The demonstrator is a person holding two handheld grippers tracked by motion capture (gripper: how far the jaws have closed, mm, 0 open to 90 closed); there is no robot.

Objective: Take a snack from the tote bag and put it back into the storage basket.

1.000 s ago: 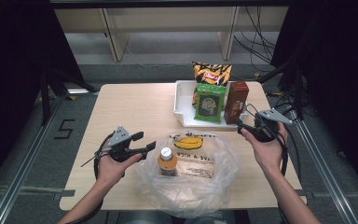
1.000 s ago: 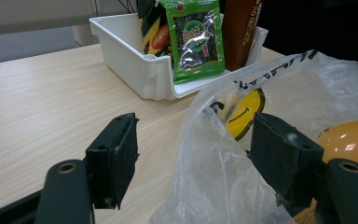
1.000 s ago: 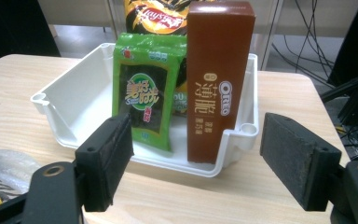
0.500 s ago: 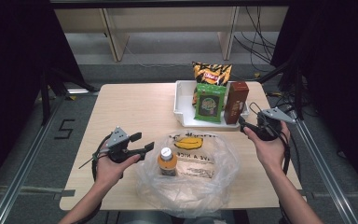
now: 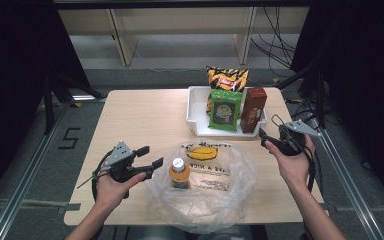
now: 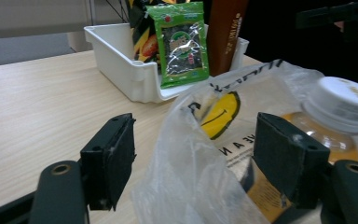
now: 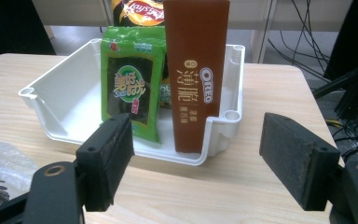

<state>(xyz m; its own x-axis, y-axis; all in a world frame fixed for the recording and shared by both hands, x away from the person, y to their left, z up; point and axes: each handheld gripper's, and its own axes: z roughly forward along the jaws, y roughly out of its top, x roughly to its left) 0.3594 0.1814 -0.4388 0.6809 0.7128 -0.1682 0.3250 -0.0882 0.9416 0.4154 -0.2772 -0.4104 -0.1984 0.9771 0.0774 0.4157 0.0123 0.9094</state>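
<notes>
The left gripper [image 5: 150,157] has edged toward the plastic bag [image 5: 205,185], its jaws just opening wider around the bag's rim without pinching it. The bottle [image 5: 179,172] stands inside. The right gripper [image 5: 265,140] hovers spread before the white tray [image 5: 196,112].

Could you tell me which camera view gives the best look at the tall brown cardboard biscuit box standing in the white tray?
The right gripper view: the tall brown cardboard biscuit box stands centred and close, its front lettering legible. The high view shows it small, from above, at the white plastic tray's right end. The left gripper view catches its lower part, top cropped.
</notes>
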